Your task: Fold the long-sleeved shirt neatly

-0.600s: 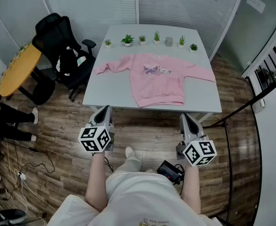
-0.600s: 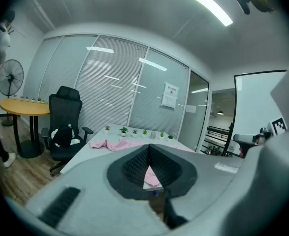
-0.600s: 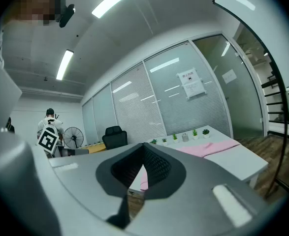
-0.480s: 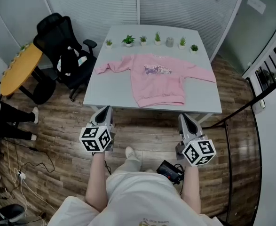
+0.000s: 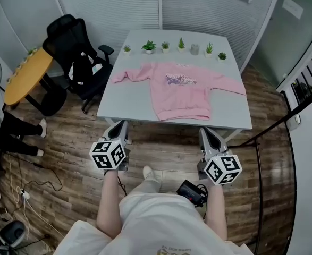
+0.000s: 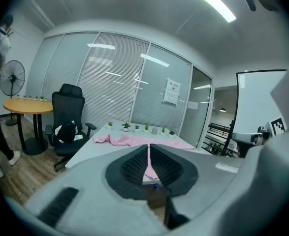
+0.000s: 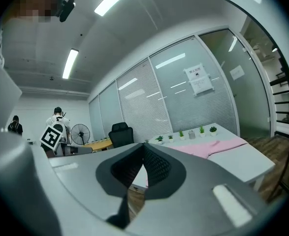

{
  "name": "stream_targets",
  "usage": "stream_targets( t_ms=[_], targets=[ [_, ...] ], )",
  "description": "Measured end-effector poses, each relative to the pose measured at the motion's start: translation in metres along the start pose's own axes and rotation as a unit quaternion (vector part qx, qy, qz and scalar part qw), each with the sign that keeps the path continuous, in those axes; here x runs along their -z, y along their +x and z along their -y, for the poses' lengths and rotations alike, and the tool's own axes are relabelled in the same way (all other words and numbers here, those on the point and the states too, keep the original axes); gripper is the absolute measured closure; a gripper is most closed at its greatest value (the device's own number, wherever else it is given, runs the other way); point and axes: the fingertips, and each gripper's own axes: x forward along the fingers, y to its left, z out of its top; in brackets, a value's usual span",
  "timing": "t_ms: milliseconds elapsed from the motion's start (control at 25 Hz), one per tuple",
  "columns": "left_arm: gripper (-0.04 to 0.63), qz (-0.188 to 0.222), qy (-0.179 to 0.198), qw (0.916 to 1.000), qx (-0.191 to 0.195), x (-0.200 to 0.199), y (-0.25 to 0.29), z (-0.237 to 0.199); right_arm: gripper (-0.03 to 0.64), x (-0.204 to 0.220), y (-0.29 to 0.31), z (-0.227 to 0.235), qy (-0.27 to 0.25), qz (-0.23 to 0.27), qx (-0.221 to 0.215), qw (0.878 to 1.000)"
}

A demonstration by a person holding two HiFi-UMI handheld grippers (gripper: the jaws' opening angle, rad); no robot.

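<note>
A pink long-sleeved shirt (image 5: 180, 89) lies flat on the grey table (image 5: 126, 100), sleeves spread to both sides, hem towards me. My left gripper (image 5: 119, 129) hangs short of the table's front edge, jaws shut and empty. Off to its right, my right gripper (image 5: 207, 135) is also shut with nothing in it, likewise short of the edge. The left gripper view shows the shirt (image 6: 122, 139) beyond its closed jaws (image 6: 148, 157). Pink cloth (image 7: 206, 148) lies to the right of the closed jaws (image 7: 143, 159) in the right gripper view.
Several small potted plants (image 5: 149, 46) line the table's far edge. A black office chair (image 5: 73, 57) and a round yellow table (image 5: 25, 76) stand to the left. A black device (image 5: 192, 192) lies on the wooden floor by my feet. A dark railing (image 5: 299, 94) runs at the right.
The head view has shifted slightly, so the table sits a little lower and to the right. Both grippers stay shut below the table's front edge; the shirt has not moved.
</note>
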Motion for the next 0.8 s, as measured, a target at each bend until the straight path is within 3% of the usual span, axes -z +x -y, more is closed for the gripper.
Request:
stream_targets(
  t_ms=[120,200,320,440,800],
  targets=[
    [0.434,-0.030,0.008,0.9994,0.013,0.008,0.004,0.001,0.600,0.005,0.008,-0.001,-0.010,-0.017,0.002,1.000],
    [0.389,-0.043,0.023,0.9988,0.009,0.011,0.007,-0.003,0.536,0.008,0.016,-0.002,-0.011,-0.023,0.001,1.000],
    [0.369,-0.054,0.044,0.9975,-0.001,0.013,0.014,-0.009,0.476,0.011,0.031,-0.003,-0.011,-0.032,-0.003,0.999],
    [0.300,-0.063,0.047,0.9968,-0.014,0.014,0.028,-0.018,0.353,0.015,0.050,-0.005,-0.012,-0.040,-0.018,0.999],
    [0.266,-0.081,0.027,0.9962,-0.021,0.010,0.110,-0.077,0.344,0.032,0.148,0.013,-0.016,-0.081,-0.025,0.996]
  ],
)
